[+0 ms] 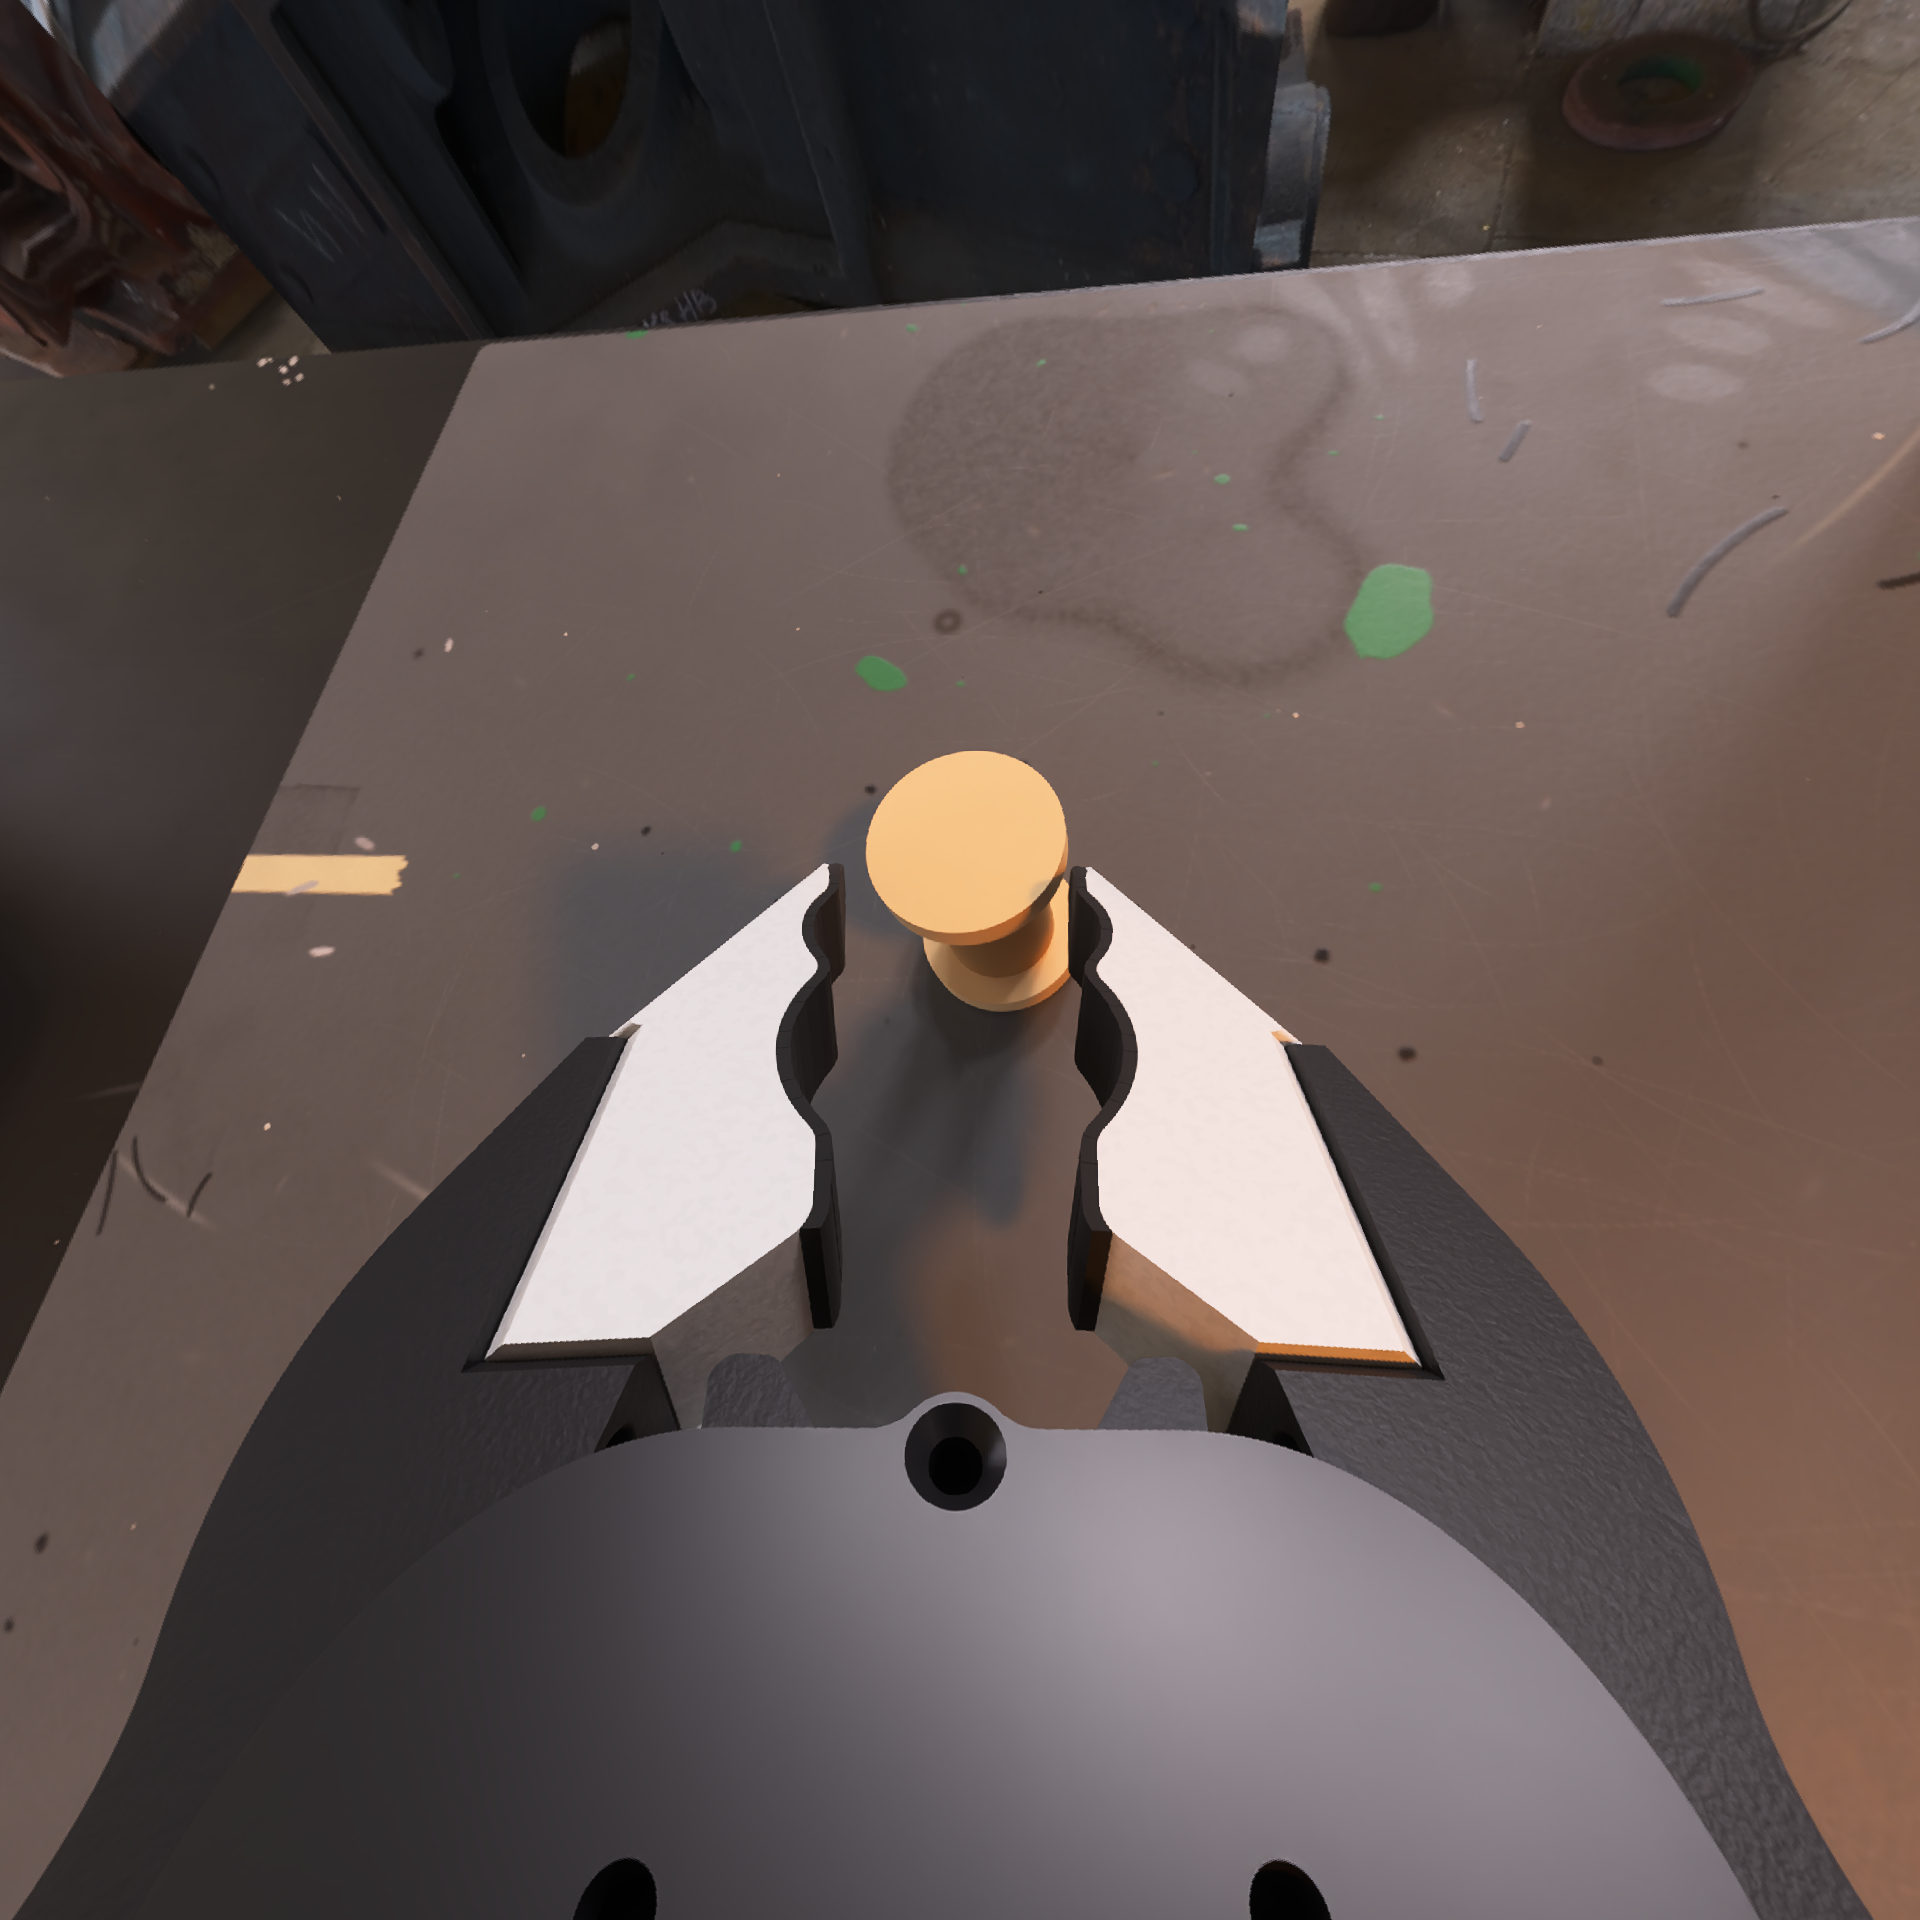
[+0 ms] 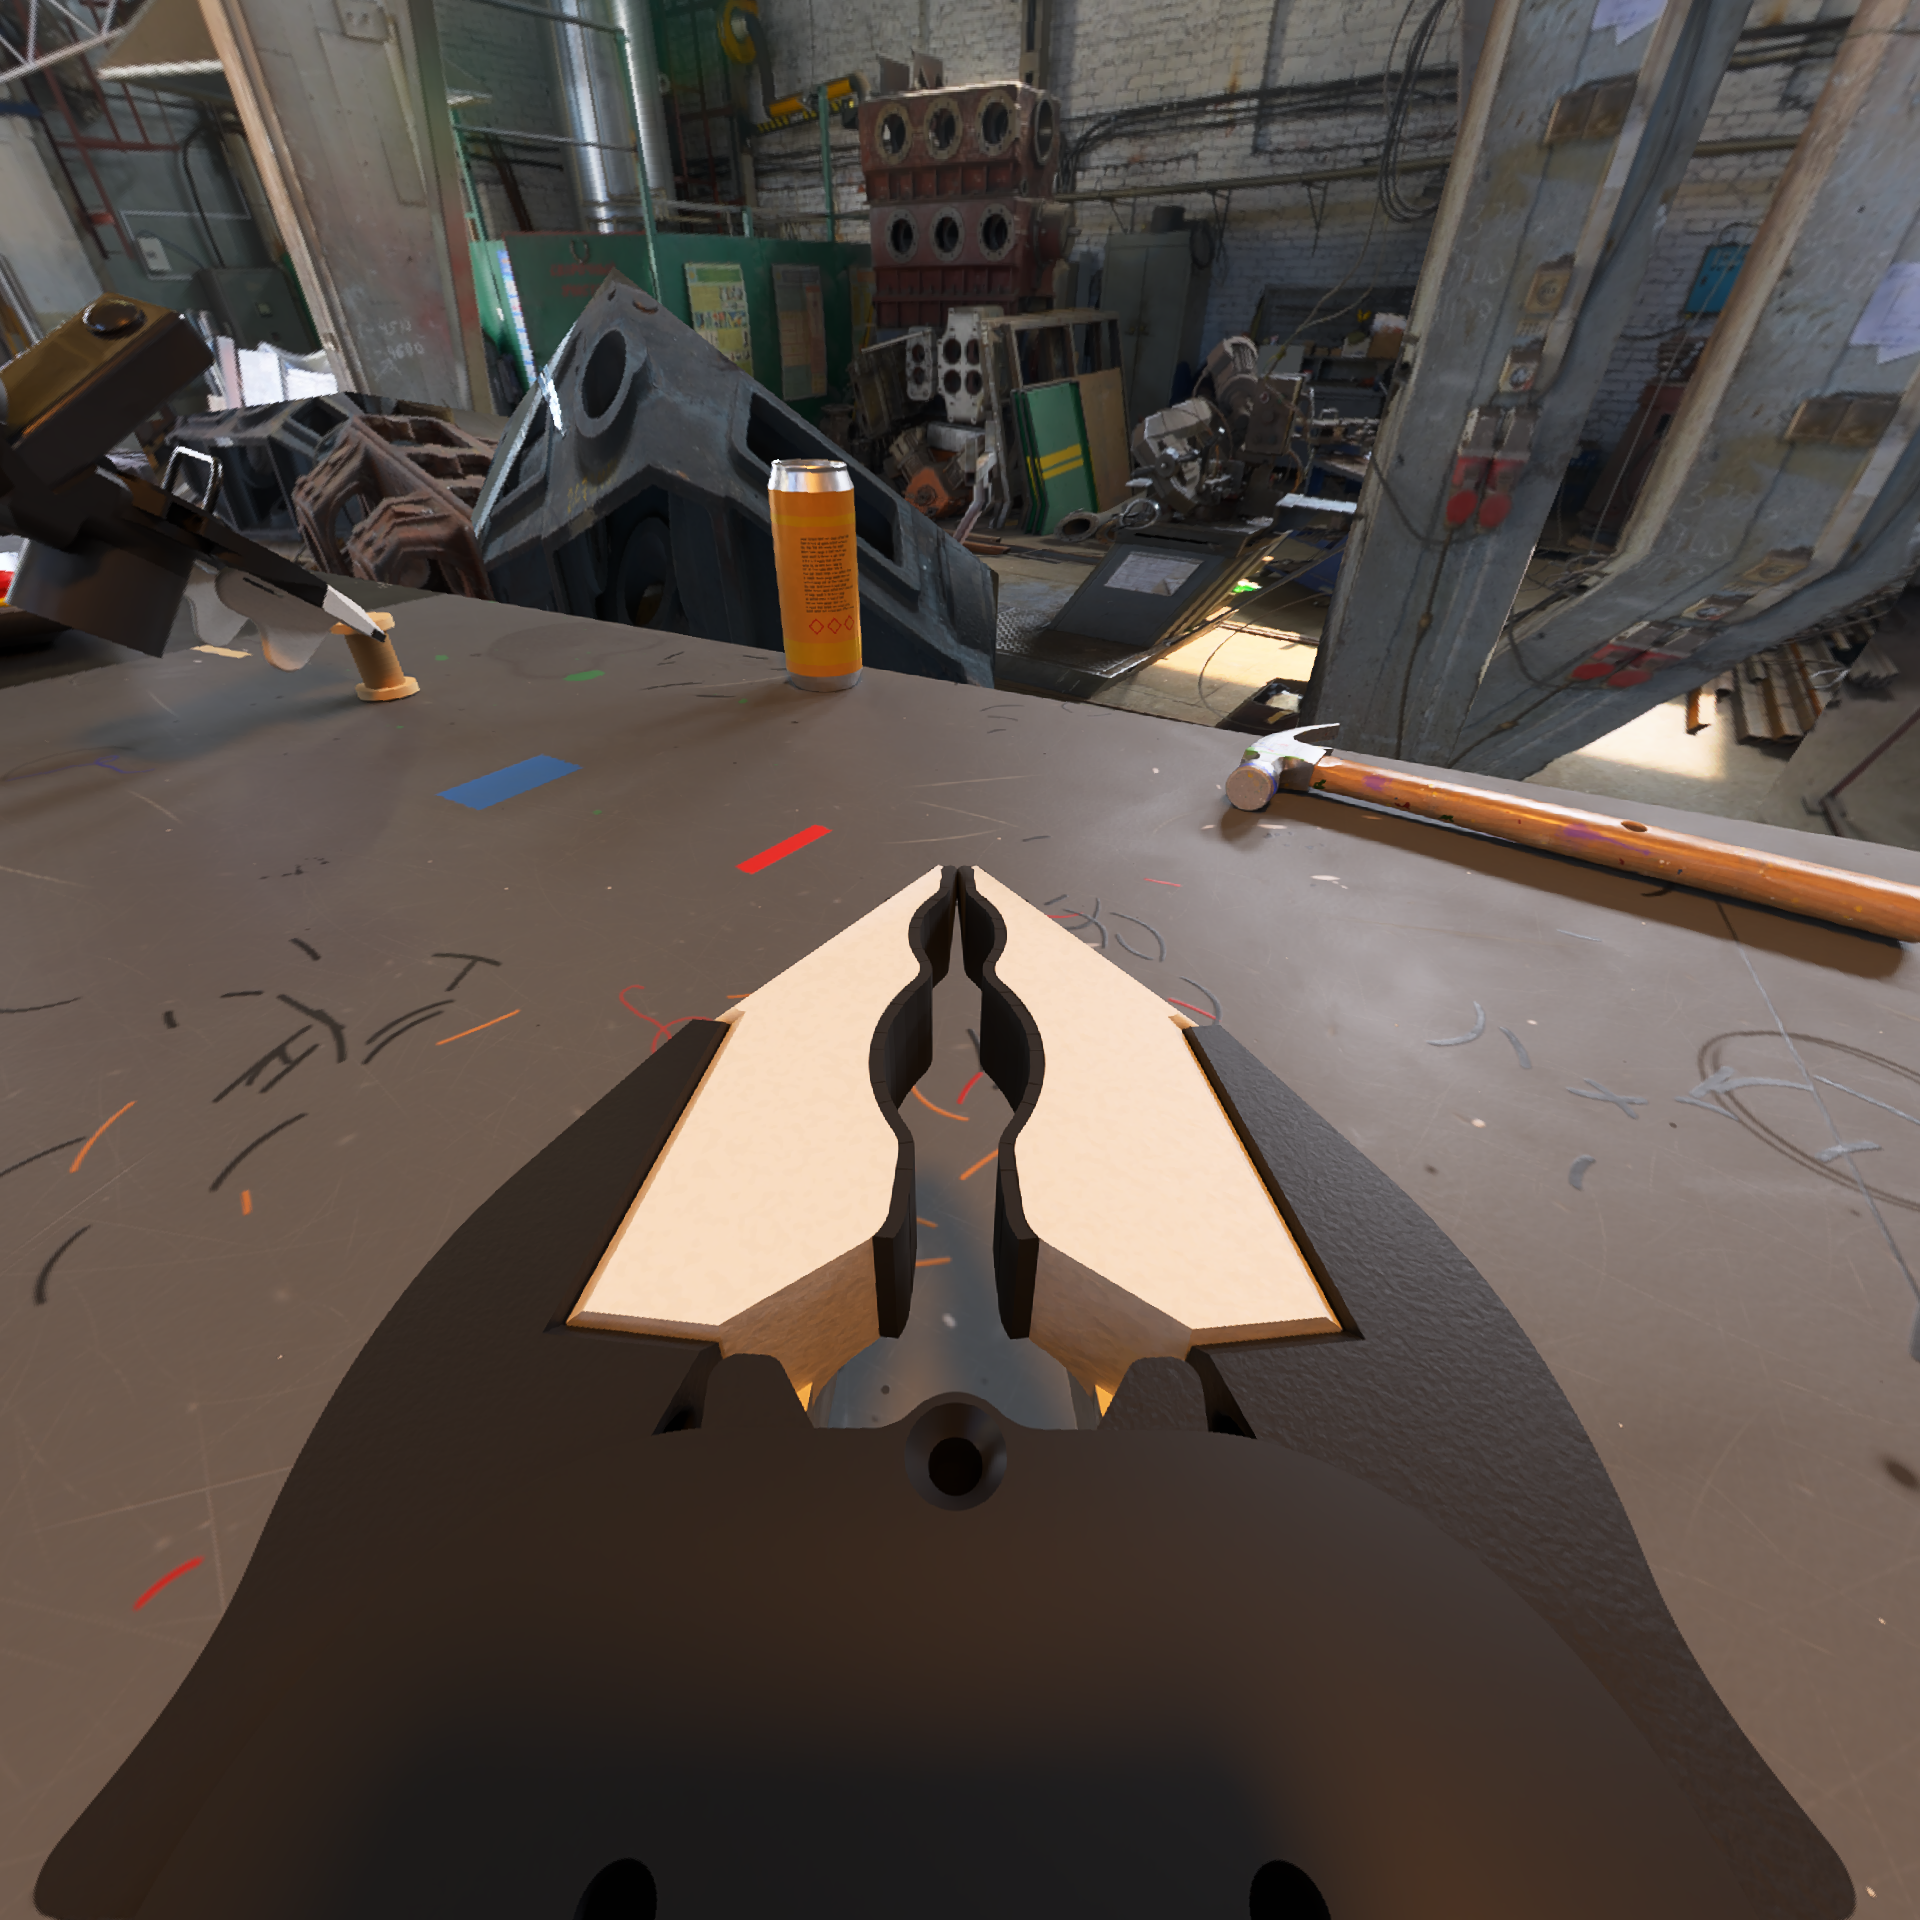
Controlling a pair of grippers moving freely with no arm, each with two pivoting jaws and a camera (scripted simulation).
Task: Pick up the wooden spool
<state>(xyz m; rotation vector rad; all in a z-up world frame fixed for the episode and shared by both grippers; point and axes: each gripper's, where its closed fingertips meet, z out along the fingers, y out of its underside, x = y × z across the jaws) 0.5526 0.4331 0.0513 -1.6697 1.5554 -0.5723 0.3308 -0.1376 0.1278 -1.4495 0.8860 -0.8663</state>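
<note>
The wooden spool [image 1: 966, 847] stands upright on the dark table [image 1: 1351, 935], its round top facing me. My left gripper [image 1: 956, 883] is open, with its fingertips on either side of the spool's top disc. The right fingertip [image 1: 1081, 894] is at the disc's edge and the left one is a little apart. The right wrist view shows the spool [image 2: 382, 665] at the far left, with the left gripper [image 2: 353, 621] tilted down over its top. My right gripper [image 2: 956, 875] is shut and empty, low over the table's middle.
An orange can [image 2: 818, 577] stands near the table's far edge. A hammer [image 2: 1558, 831] lies at the right by the edge. Blue tape [image 2: 507, 781] and red tape [image 2: 784, 848] lie flat on the table. Machinery stands beyond the table.
</note>
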